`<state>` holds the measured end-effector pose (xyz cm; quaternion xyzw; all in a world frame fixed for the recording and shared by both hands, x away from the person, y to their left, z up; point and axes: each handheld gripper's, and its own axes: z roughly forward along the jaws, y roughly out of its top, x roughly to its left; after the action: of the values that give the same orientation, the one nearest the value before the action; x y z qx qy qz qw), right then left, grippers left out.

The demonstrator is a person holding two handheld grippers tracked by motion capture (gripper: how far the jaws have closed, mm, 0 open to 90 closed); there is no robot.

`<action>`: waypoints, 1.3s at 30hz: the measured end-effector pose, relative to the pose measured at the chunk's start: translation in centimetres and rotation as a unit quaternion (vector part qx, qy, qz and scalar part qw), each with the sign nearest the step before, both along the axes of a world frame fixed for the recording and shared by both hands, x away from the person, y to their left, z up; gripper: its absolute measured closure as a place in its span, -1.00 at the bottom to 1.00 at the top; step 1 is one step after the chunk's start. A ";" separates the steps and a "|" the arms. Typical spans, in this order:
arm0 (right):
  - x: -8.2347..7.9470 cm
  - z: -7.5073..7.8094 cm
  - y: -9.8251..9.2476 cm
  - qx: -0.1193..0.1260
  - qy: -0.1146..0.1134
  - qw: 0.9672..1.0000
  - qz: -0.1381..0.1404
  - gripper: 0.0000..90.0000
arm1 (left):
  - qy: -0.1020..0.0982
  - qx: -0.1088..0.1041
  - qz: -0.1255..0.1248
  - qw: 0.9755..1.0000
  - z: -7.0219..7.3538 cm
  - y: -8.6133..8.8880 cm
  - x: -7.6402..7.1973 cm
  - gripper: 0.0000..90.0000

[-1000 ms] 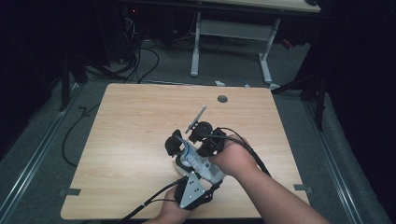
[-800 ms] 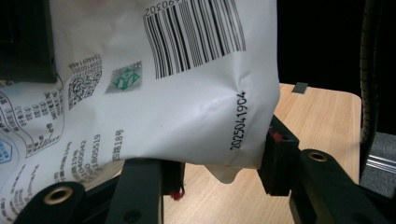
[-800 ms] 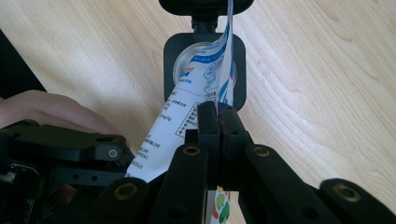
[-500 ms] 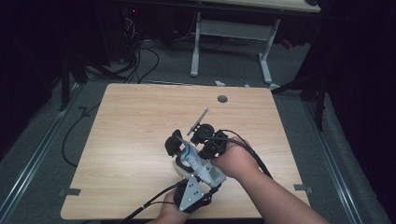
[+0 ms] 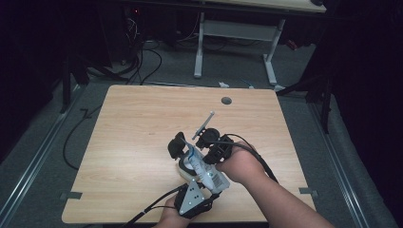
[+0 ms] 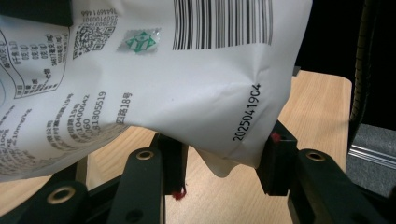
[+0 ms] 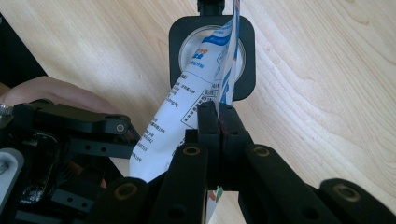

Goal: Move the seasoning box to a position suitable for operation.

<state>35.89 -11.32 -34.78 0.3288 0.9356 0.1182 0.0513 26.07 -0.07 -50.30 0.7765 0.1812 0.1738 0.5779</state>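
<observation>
I'm seeing both grippers pinching white pouch (image 5: 205,169) near table's front edge (image 5: 95,219): right gripper (image 7: 219,122) squeezing its flat seam, left gripper (image 6: 223,161) squeezing corner (wide bare wood beyond).

Light wood bench (image 5: 142,142), round grommet hole (image 5: 226,100) near its far edge. Grey floor around it, black cables (image 5: 142,61) trailing past the far-left corner. White-legged table frame (image 5: 233,42) stands beyond the bench. Tape marks (image 5: 70,195) on the floor at both near corners. Surroundings dark
</observation>
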 end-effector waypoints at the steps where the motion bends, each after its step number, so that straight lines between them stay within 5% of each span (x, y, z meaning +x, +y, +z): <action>1: 0.0 0.0 0.0 0.000 0.002 1.000 -0.001 0.99 | 0.001 0.001 0.000 1.000 -0.1 0.0 0.0 0.34; 25: -0.4 -0.1 -0.6 -0.001 0.003 1.000 -0.008 0.99 | 0.011 0.015 0.006 1.000 -1.2 0.3 0.5 0.33; 39: -0.4 0.0 -0.9 0.000 0.001 1.000 -0.011 0.99 | 0.033 0.011 0.010 0.999 -1.8 0.5 0.9 0.44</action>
<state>35.53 -12.23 -34.75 0.3395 0.9319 0.1171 0.0515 26.93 0.43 -52.05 0.7867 0.2059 0.1555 0.5609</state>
